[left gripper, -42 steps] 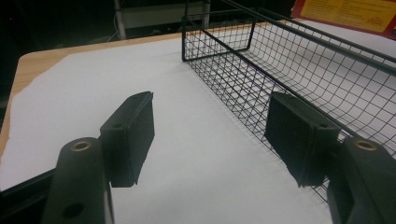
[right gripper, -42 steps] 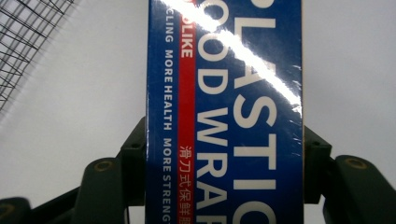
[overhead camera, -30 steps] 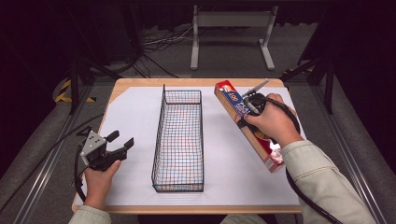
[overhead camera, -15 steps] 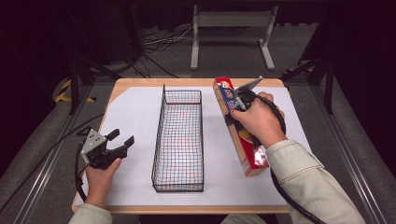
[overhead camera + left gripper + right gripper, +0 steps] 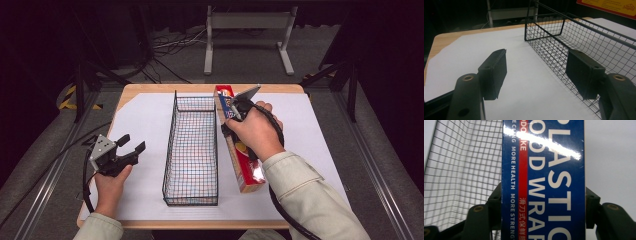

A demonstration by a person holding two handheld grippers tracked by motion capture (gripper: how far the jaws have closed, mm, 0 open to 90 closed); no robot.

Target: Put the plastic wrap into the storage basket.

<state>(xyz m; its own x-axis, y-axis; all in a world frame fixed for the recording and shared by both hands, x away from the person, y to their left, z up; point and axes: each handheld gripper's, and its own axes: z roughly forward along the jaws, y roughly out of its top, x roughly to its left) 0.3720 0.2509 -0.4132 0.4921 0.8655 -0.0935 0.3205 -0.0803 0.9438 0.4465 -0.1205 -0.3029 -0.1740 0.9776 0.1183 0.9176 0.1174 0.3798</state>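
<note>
Blue-and-red plastic wrap box (image 5: 236,145) lying just right of the wire basket (image 5: 192,142), alongside its right wall, long axis running near to far and parallel to the basket's own, printed end pointing far. Clamped across its width by the right gripper (image 5: 234,111), jaws pressed on both long sides in the right gripper view, so likely only a short lift and shift left into the basket. Left gripper (image 5: 131,150) well apart at the near left, jaws wide apart, holding nothing, aimed toward the basket.
</note>
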